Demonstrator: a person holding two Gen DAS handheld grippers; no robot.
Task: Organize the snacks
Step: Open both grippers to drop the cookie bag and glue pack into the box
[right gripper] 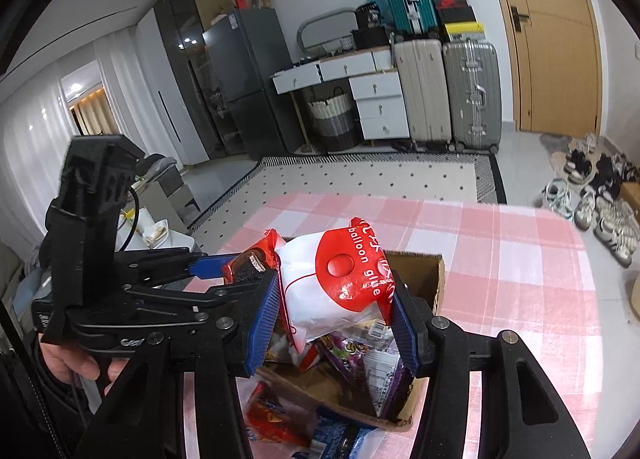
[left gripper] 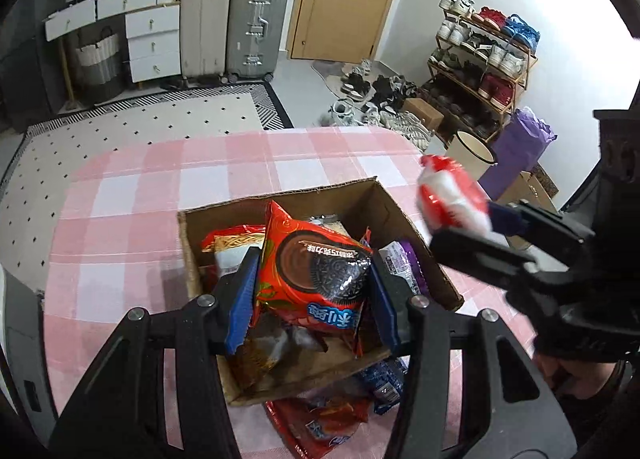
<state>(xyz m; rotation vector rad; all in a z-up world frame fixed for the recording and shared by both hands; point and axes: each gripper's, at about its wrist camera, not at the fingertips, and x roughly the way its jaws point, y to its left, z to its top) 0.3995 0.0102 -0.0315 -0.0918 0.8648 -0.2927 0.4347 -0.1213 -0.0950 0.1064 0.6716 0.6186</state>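
Observation:
An open cardboard box (left gripper: 280,195) stands on a table with a pink checked cloth (left gripper: 160,179), and several snack packets lie inside it. My left gripper (left gripper: 312,263) is shut on a red chocolate cookie packet (left gripper: 320,271), held just over the box. My right gripper (left gripper: 466,225), off to the right beyond the box's right wall, is shut on a red and white packet (left gripper: 448,195). In the right wrist view that packet (right gripper: 336,283) sits between the blue pads of my right gripper (right gripper: 336,285) above the box (right gripper: 432,275). My left gripper (right gripper: 224,279) holds the cookie packet (right gripper: 250,263) beside it.
A red packet (left gripper: 320,427) and a blue packet (left gripper: 384,379) lie on the cloth in front of the box. Beyond the table are a dotted rug (left gripper: 140,119), suitcases (left gripper: 256,27), white drawers (left gripper: 154,43), a shoe rack (left gripper: 480,59), loose shoes and a white bin (left gripper: 472,155).

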